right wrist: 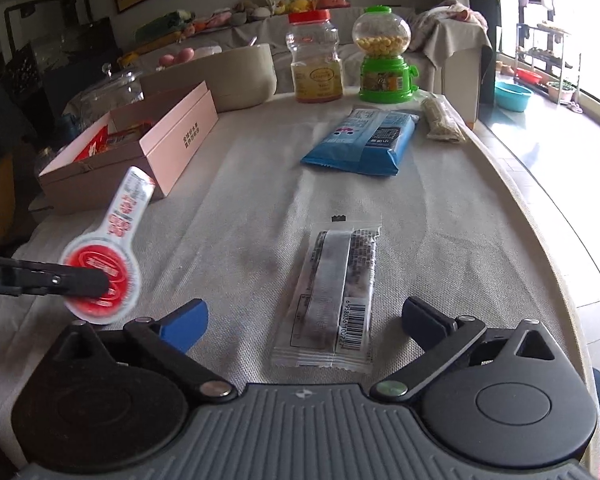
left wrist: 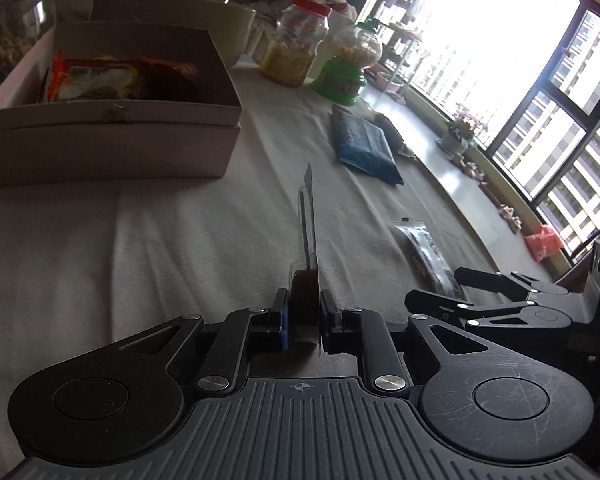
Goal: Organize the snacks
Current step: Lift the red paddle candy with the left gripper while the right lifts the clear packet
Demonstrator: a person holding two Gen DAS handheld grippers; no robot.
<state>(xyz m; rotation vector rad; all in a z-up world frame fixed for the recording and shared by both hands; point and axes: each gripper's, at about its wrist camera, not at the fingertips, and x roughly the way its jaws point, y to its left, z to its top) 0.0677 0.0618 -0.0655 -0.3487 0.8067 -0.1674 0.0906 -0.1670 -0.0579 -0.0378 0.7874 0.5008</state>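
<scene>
My left gripper (left wrist: 304, 316) is shut on a flat red-and-white snack pack (left wrist: 309, 264), seen edge-on between its pads; the right wrist view shows that pack (right wrist: 112, 256) held above the table at the left, its round red end pinched. The open pink box (left wrist: 112, 120) with snack packets inside stands ahead to the left. My right gripper (right wrist: 308, 320) is open wide over a clear-wrapped dark snack bar (right wrist: 332, 300) that lies flat on the cloth between the fingers, untouched. A blue snack bag (right wrist: 364, 140) lies farther back.
A red-lidded jar (right wrist: 316, 60) and a green candy dispenser (right wrist: 384, 56) stand at the table's far end, a pale round tub (right wrist: 240, 76) beside the pink box (right wrist: 140, 148). A small clear packet (right wrist: 442, 120) lies near the right edge. The cloth-covered table (right wrist: 480, 240) curves away on the right.
</scene>
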